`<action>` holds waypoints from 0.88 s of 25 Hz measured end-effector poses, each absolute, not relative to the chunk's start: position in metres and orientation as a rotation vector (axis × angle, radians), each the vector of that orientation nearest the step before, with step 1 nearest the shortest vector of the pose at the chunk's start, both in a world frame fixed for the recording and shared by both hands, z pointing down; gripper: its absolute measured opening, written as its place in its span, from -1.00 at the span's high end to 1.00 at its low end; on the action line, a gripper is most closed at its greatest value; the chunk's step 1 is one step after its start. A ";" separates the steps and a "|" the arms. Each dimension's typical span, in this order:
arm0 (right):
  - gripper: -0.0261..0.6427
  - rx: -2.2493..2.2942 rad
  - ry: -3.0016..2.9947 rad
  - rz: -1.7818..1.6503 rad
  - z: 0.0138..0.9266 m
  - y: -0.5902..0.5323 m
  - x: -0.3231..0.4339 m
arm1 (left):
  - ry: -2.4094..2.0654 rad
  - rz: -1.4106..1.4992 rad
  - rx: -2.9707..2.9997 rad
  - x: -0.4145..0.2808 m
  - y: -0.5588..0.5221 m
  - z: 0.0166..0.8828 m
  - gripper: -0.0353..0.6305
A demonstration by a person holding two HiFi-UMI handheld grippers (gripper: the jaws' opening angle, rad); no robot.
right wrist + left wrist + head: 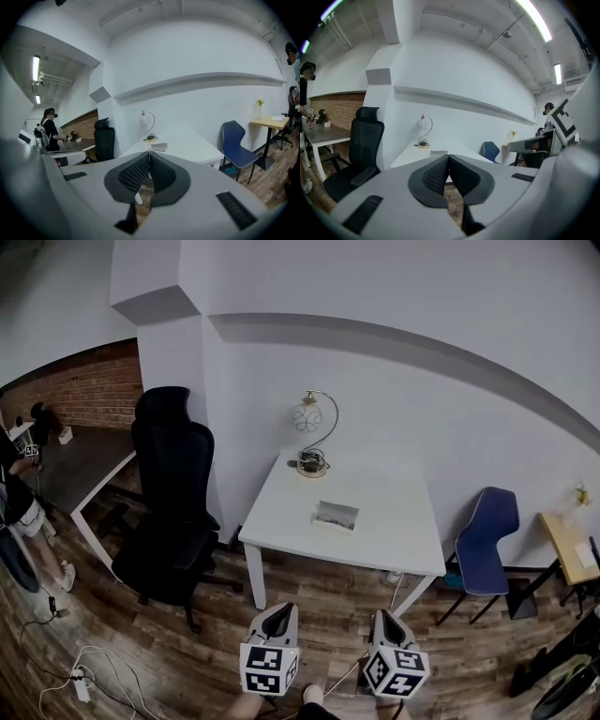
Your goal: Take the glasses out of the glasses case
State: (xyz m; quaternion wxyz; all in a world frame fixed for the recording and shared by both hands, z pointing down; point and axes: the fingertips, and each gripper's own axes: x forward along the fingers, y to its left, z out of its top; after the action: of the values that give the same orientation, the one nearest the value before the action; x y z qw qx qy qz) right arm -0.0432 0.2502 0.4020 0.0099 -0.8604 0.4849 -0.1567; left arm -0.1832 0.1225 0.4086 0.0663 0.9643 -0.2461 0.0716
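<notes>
Standing off from white table (384, 535) in head view; glasses case (336, 516) lies mid-table, near lamp (312, 432), well apart from both grippers.

Left gripper view: left gripper (448, 158) jaws pressed together, nothing between.

Right gripper view: right gripper (149, 154) likewise closed, empty.

Judgement: approach, spread jaws, steady case with one, draw glasses with other.

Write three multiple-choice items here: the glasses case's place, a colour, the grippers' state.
1. The glasses case lies: A on the white table; B on a shelf; C in a drawer.
2. The office chair is: A red; B black; C yellow.
3. The left gripper and right gripper are: A wide open; B shut on the case; C shut, empty.
Answers: A, it lies mid-table near the lamp; B, seat and back are black; C, both gripper views show jaws together, nothing between.
</notes>
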 end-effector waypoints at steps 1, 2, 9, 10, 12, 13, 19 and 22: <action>0.83 -2.684 1.516 -0.486 0.400 0.244 -0.033 | -0.750 0.213 2.908 -0.174 0.116 0.406 0.84; 0.83 -2.682 1.520 -0.486 0.398 0.237 -0.022 | -0.758 0.209 2.908 -0.165 0.110 0.403 0.84; 0.83 -2.653 1.577 -0.503 0.392 0.199 0.036 | -0.817 0.206 2.899 -0.111 0.077 0.393 0.84; 0.83 -2.650 1.583 -0.505 0.393 0.194 0.043 | -0.824 0.207 2.898 -0.105 0.073 0.392 0.84; 0.83 -2.643 1.598 -0.514 0.394 0.184 0.058 | -0.839 0.212 2.897 -0.092 0.066 0.393 0.84; 0.83 -2.639 1.607 -0.520 0.395 0.180 0.064 | -0.849 0.216 2.894 -0.087 0.062 0.394 0.84; 0.83 -2.614 1.663 -0.536 0.398 0.153 0.099 | -0.906 0.229 2.881 -0.058 0.040 0.394 0.84; 0.83 -2.604 1.697 -0.552 0.402 0.141 0.111 | -0.932 0.242 2.867 -0.047 0.030 0.398 0.84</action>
State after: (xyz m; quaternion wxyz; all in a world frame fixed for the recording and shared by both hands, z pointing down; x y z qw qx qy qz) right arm 0.1105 0.1409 0.4022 -0.0074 -0.8249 0.5375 -0.1749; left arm -0.0465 0.0296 0.3983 0.0588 0.9463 -0.3077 0.0798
